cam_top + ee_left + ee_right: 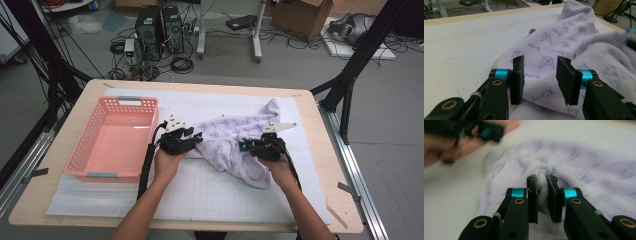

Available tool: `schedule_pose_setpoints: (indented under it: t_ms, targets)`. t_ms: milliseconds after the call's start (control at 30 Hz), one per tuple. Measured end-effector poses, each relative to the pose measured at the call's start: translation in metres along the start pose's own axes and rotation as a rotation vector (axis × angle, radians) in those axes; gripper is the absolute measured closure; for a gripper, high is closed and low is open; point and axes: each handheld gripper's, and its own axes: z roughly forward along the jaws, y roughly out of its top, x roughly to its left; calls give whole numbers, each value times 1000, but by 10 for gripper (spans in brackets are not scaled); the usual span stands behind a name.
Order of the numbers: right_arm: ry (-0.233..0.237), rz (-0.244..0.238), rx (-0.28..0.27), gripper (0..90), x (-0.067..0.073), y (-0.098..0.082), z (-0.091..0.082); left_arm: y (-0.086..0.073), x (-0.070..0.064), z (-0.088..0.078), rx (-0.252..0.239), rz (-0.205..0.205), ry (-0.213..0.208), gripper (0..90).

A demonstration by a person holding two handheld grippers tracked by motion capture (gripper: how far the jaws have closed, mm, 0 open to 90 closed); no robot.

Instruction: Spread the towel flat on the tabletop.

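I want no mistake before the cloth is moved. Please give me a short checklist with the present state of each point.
1. Right gripper pinches a fold of the pale lilac printed cloth: ok.
2. Left gripper grips the cloth: not ok, jaws open, cloth between them.
3. Pink plastic basket empty: ok.
4. Cloth lies flat on the white mat: not ok, bunched.
5. Cloth free of snags underneath: cannot tell.

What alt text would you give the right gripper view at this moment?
The right gripper is shut on a bunched fold of the lavender printed garment, seen close up between its black jaws. Behind, blurred, the other gripper and hand hover over the white mat.
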Motion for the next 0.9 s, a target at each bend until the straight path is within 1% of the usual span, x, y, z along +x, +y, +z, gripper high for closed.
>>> schedule_pose_setpoints:
  t_ms: [33, 67, 100, 133, 167, 200, 267, 300, 367, 400, 467, 533, 567, 600, 633, 667, 700, 733, 767, 800, 833, 900]
  targets:
    - [-28, 10, -16, 806, -6, 5, 2, 0, 0, 0, 0, 3, -2, 573]
    - [-45, 29, -24, 806, -12, 10, 4, 0, -1, 0, -3, 0, -3, 565]
    - [-56, 32, -28, 806, -17, 16, 7, -1, -2, 0, -6, 1, -5, 563]
    - [-81, 31, -32, 806, -21, 20, 11, -1, -2, 0, -5, 3, -9, 561]
    - [-93, 34, -34, 807, -25, 25, 15, -1, -3, 0, -7, 4, -11, 560]
    - [-114, 34, -34, 808, -29, 29, 20, -1, -3, 0, -7, 4, -14, 559]
    - [-153, 50, -37, 810, -38, 36, 28, -2, -3, -1, -3, 7, -22, 559]
    - [-180, 54, -36, 812, -42, 39, 32, -2, -4, -1, 0, 12, -25, 558]
    - [-233, 79, -42, 812, -52, 45, 37, -3, -5, 0, 6, 21, -41, 556]
    - [-266, 93, -57, 813, -58, 47, 38, -3, -6, 1, 10, 24, -50, 553]
    - [-320, 144, -92, 814, -69, 48, 37, -4, -9, 3, 26, 49, -66, 545]
    - [-383, 173, -106, 813, -79, 47, 34, -7, -11, 7, 47, 76, -79, 526]
    - [-408, 190, -114, 813, -83, 45, 31, -8, -12, 9, 67, 91, -85, 515]
    - [-421, 216, -117, 811, -87, 43, 28, -10, -13, 12, 84, 101, -89, 502]
    - [-414, 233, -118, 808, -90, 41, 26, -12, -14, 15, 104, 104, -94, 487]
    - [-403, 236, -106, 798, -91, 40, 24, -14, -15, 18, 120, 106, -94, 471]
    - [-400, 232, -98, 780, -91, 39, 21, -15, -15, 20, 135, 111, -104, 459]
    - [-396, 231, -98, 751, -90, 38, 18, -17, -17, 22, 145, 106, -118, 450]
    - [-384, 233, -108, 723, -88, 36, 15, -18, -18, 24, 152, 112, -132, 443]
    - [-370, 236, -116, 702, -86, 35, 11, -18, -20, 25, 161, 129, -137, 440]
    - [-369, 226, -119, 677, -83, 34, 6, -19, -23, 26, 167, 142, -141, 440]
    - [-349, 208, -129, 653, -77, 30, -5, -20, -27, 28, 181, 180, -139, 440]
